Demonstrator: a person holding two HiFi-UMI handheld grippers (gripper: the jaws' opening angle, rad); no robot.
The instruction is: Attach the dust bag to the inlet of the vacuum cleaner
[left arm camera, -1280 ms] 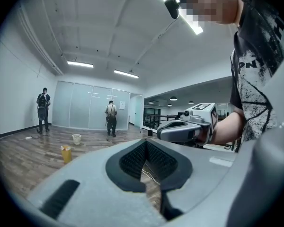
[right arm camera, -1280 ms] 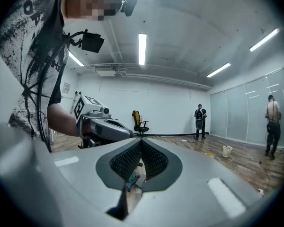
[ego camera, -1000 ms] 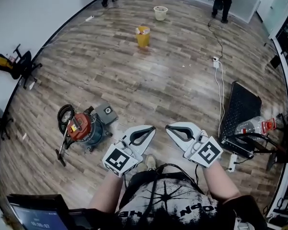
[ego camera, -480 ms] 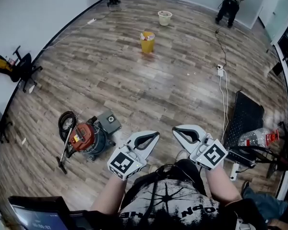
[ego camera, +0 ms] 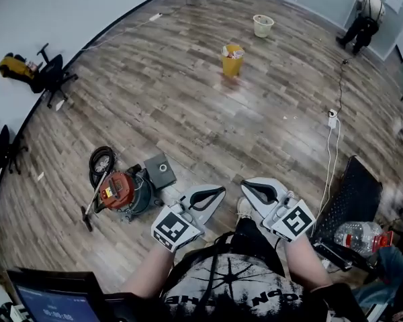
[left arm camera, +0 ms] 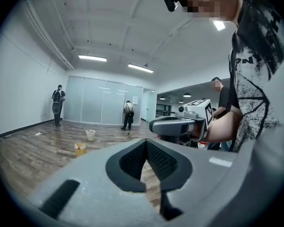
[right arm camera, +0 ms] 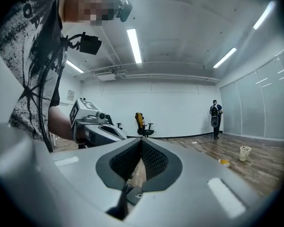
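Observation:
The red and blue vacuum cleaner stands on the wood floor at the left of the head view, its black hose coiled behind it. A flat grey dust bag with a round hole lies on the floor against the vacuum's right side. My left gripper and right gripper hang side by side in front of my chest, right of the vacuum and apart from it. Both are shut with nothing between the pads. The left gripper view shows the right gripper alongside. The right gripper view shows the left gripper.
A yellow bucket and a white bucket stand farther out. A power strip with a white cable lies at the right, near a black mat and a plastic bottle. Office chairs line the left wall. A person stands far off.
The room has slid rightward in the head view and the buckets sit farther right. Both grippers have travelled along with me, still shut and side by side.

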